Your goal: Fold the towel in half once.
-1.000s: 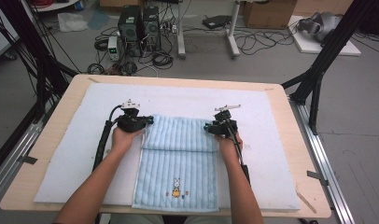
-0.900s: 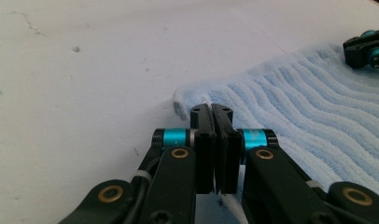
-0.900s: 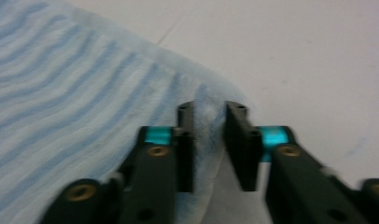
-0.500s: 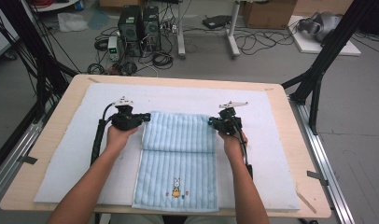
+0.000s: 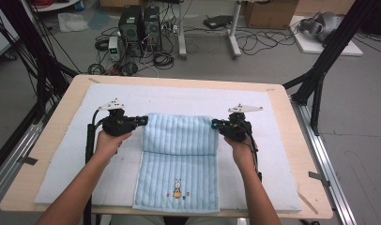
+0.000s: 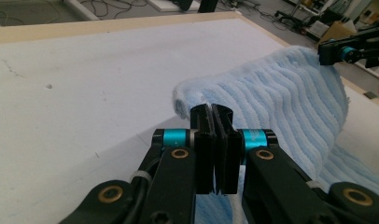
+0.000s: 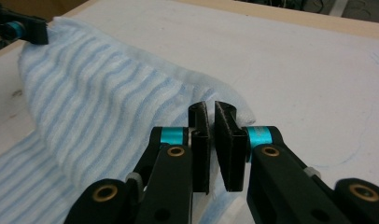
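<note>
On the white mat (image 5: 282,154) lies one light-blue striped towel (image 5: 179,173); no readable text, just a small rabbit emblem (image 5: 178,188) near its front hem. Two grippers: left gripper (image 5: 142,120) and right gripper (image 5: 216,123) each pinch a far corner of the towel, jaws clenched on cloth. Versus a second ago, both hands are higher, the far edge is lifted and folding toward the person, and the right jaws have just closed.
</note>
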`<action>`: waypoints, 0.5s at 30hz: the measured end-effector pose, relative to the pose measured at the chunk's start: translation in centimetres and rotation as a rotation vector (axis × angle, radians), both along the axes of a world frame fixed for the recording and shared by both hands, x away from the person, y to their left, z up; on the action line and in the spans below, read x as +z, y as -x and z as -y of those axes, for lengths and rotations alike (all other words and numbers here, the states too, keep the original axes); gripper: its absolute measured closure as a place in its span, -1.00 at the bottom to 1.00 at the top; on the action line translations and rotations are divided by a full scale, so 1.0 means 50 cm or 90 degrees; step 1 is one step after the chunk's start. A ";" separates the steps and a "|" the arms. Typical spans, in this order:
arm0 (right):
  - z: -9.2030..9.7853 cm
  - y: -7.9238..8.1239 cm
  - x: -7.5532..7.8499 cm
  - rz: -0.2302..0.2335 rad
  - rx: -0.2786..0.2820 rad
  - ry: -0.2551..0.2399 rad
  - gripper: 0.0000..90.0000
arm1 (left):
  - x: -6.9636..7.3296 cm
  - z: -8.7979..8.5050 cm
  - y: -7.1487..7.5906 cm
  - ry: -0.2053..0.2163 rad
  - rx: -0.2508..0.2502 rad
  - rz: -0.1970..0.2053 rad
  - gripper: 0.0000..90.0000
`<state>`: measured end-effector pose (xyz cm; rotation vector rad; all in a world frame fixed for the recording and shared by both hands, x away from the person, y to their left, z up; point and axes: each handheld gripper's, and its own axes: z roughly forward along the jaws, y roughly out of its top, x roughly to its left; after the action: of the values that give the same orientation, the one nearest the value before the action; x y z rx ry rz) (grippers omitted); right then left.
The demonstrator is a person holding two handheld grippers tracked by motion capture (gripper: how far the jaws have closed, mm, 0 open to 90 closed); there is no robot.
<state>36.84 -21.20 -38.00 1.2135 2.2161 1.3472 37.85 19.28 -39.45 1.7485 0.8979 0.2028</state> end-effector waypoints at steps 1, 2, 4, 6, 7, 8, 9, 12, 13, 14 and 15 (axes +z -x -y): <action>0.000 0.011 0.003 0.002 0.005 0.000 0.88 | 0.000 -0.002 0.006 0.004 0.000 -0.001 0.94; 0.000 0.019 0.004 0.005 0.008 -0.001 0.88 | -0.001 -0.005 0.012 0.006 -0.002 -0.002 0.94; -0.001 0.032 0.002 0.007 0.016 0.003 0.88 | -0.007 -0.006 0.023 0.001 -0.013 -0.010 0.94; 0.000 0.045 -0.004 -0.002 0.025 0.001 0.88 | -0.014 -0.004 0.036 0.003 -0.018 -0.012 0.94; 0.000 0.052 -0.009 -0.004 0.029 0.001 0.87 | -0.019 -0.003 0.043 0.002 -0.023 -0.016 0.94; 0.000 0.058 -0.014 -0.007 0.031 -0.001 0.87 | -0.026 -0.003 0.053 0.002 -0.026 -0.017 0.94; 0.000 0.065 -0.021 -0.009 0.038 0.002 0.87 | -0.033 -0.003 0.061 0.002 -0.028 -0.020 0.94; 0.001 0.086 -0.037 -0.021 0.043 0.008 0.86 | -0.053 -0.007 0.082 -0.002 -0.041 -0.034 0.93; 0.003 0.093 -0.043 -0.024 0.047 0.004 0.86 | -0.058 -0.008 0.088 0.007 -0.044 -0.041 0.93; 0.005 0.099 -0.048 -0.025 0.048 0.006 0.87 | -0.061 -0.010 0.093 0.002 -0.046 -0.045 0.93; 0.006 0.105 -0.052 -0.030 0.049 0.003 0.87 | -0.065 -0.012 0.100 0.003 -0.047 -0.045 0.93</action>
<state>31.59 -21.53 -40.60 1.1805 2.3191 1.3551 32.84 19.87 -42.71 1.7904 0.8813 0.0907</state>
